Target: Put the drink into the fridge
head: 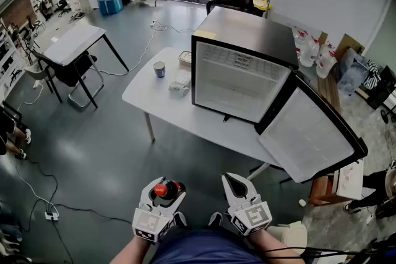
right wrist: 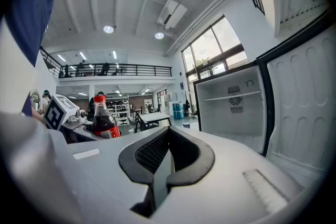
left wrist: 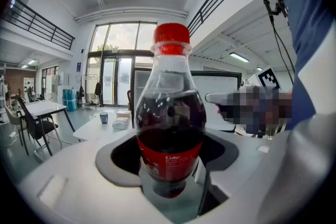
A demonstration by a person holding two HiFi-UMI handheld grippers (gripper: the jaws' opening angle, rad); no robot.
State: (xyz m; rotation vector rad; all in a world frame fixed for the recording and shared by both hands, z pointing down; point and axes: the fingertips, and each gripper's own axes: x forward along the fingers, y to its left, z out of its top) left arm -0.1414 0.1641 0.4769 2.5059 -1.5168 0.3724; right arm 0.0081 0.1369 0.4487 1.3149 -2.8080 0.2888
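Well short of the worktop [head: 154, 93], the left hand-held gripper [head: 164, 185] grips the upright cola bottle [left wrist: 170, 128], jaws wide. The right hand-held gripper [head: 235, 182] is closed and empty. Recommend carrying the bottle level into the open fridge [head: 238, 80], clear of its door [head: 309, 133].

Left gripper [head: 166, 186] clamps the bottle [head: 167, 190]; right gripper's [head: 234, 180] jaws are closed.

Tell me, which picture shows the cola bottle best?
The left gripper view. The cola bottle fills the picture, held in the left gripper, red cap and label clear. The head view shows just its top from above; the right gripper view shows it small, at the left.
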